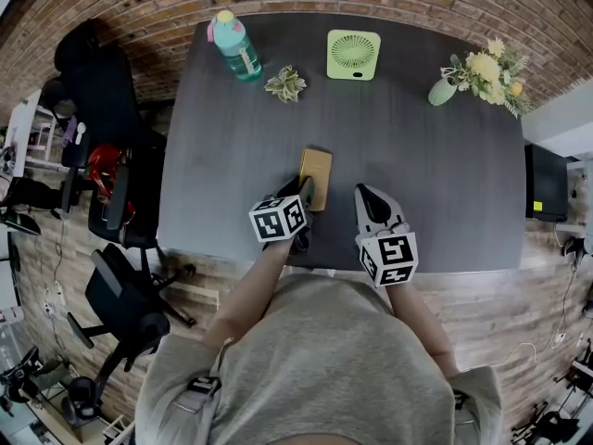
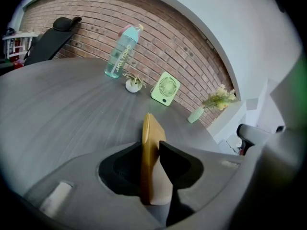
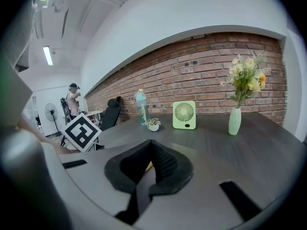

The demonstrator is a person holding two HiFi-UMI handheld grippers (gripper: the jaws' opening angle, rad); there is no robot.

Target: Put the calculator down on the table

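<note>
A seated person at the near edge of a dark worktop holds a gripper in each hand. The left gripper is clamped on a yellow calculator. Its two jaws press the calculator's two flat faces, and the calculator runs out past the jaw tips toward the middle of the worktop. The calculator is over the near part of the worktop, a little left of centre. No view shows whether it touches the surface.

The right gripper is just beside the left, also at the near edge. Its jaws are together with nothing between them, and it is clear of the calculator.

Four things stand along the far edge, by a brick wall. From left to right they are a teal bottle near the far left corner, a small potted plant, a green desk fan, and a vase of yellow flowers near the far right corner. All are well apart from both grippers. Black office chairs stand on the floor beyond the left edge.
</note>
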